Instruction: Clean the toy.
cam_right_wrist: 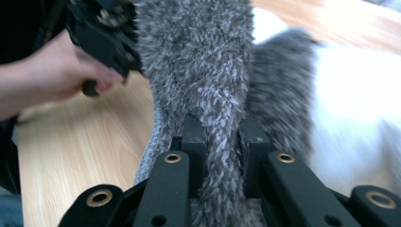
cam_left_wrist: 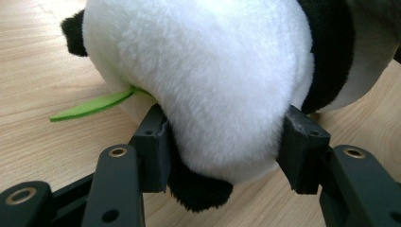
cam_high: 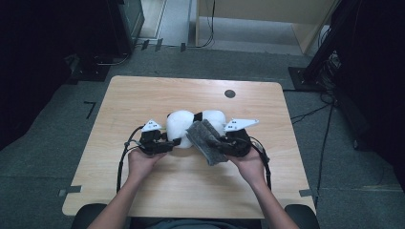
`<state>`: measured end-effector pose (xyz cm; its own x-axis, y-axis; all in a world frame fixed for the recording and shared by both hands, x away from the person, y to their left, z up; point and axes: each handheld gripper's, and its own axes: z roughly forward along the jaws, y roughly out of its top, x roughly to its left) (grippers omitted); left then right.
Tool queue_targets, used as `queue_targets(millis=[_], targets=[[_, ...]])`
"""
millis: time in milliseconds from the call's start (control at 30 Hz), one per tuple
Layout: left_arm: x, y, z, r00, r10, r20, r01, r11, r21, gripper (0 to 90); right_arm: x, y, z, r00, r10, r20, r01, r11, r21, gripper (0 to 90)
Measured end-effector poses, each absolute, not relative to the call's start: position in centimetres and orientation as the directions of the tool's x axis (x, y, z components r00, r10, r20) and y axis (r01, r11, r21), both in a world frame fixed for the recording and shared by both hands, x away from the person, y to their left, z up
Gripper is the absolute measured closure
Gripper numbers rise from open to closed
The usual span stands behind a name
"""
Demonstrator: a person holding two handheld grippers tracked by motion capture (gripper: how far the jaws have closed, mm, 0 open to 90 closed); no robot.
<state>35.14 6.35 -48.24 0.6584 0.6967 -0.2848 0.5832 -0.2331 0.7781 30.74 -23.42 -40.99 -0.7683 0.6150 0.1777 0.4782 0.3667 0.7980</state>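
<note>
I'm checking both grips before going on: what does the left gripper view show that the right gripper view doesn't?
Left gripper view alone: the left hand-held gripper squeezing the plush panda's white body, and a green felt leaf sticking out beneath the toy.

Right gripper view alone: the right hand-held gripper shut on a shaggy grey cloth, with the person's left hand farther off.

Both: the wooden table and white plush, blurred in the right gripper view.

Panda toy: soft white and black plush, short fine pile; its green leaf looks like flat felt. Grey cloth: shaggy, rough-fibred. Desk: pale matt wood grain.
</note>
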Motion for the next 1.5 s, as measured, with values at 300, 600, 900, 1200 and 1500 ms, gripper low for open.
queue_targets(millis=[300, 600, 900, 1200, 1500], targets=[[35.1, 6.3, -48.1, 0.659, 0.698, -0.282, 0.582, -0.236, 0.778, 44.1, 33.5, -18.2, -40.5, -0.787, 0.598, 0.151, 0.450, 0.389, 0.804, 77.7], [35.1, 6.3, -48.1, 0.658, 0.698, -0.283, 0.584, -0.236, 0.777, 44.1, 35.2, -16.0, -42.3, -0.781, 0.603, 0.162, 0.475, 0.406, 0.781, 77.7], [35.0, 6.3, -48.1, 0.658, 0.697, -0.284, 0.586, -0.238, 0.775, 44.1, 34.9, -16.6, -43.3, -0.787, 0.597, 0.158, 0.467, 0.409, 0.784, 77.8], [35.1, 6.3, -48.2, 0.663, 0.687, -0.298, 0.589, -0.233, 0.774, 44.2, 34.3, -18.0, -44.0, -0.787, 0.594, 0.165, 0.474, 0.412, 0.778, 77.8], [35.2, 6.5, -48.2, 0.667, 0.671, -0.324, 0.597, -0.221, 0.771, 45.7, 33.6, -19.7, -44.4, -0.788, 0.591, 0.173, 0.486, 0.425, 0.764, 77.9]])
